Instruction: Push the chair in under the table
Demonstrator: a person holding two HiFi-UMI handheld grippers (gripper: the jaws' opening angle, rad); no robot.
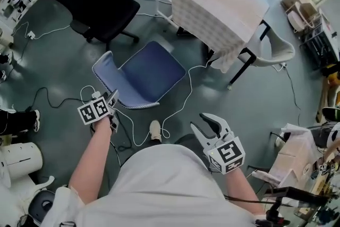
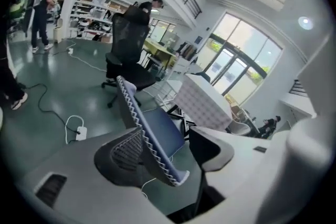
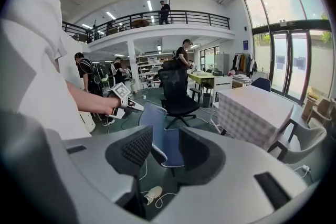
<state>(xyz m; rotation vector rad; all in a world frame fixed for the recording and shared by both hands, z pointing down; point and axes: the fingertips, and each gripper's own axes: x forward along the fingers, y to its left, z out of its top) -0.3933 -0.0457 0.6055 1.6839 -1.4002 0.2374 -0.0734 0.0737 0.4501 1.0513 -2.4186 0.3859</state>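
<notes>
The blue chair point(image 1: 151, 69) stands on the grey floor, turned askew, a short way from the table point(image 1: 218, 2) with the checked cloth. My left gripper point(image 1: 113, 106) is at the lower corner of the chair's backrest. In the left gripper view the zigzag-trimmed backrest edge point(image 2: 137, 118) runs between the spread jaws of the left gripper point(image 2: 173, 149), and the pads do not press it. My right gripper point(image 1: 204, 124) hangs open over the floor, apart from the chair. In the right gripper view the chair point(image 3: 153, 117) and the table point(image 3: 254, 110) lie beyond the right gripper point(image 3: 160, 152), whose jaws are empty.
A black office chair point(image 1: 101, 2) stands behind the blue chair at the upper left. A white cable point(image 1: 183, 98) loops over the floor by a shoe point(image 1: 154, 130). A white shell chair point(image 1: 276, 50) sits at the table's right side. Boxes and clutter line the right edge.
</notes>
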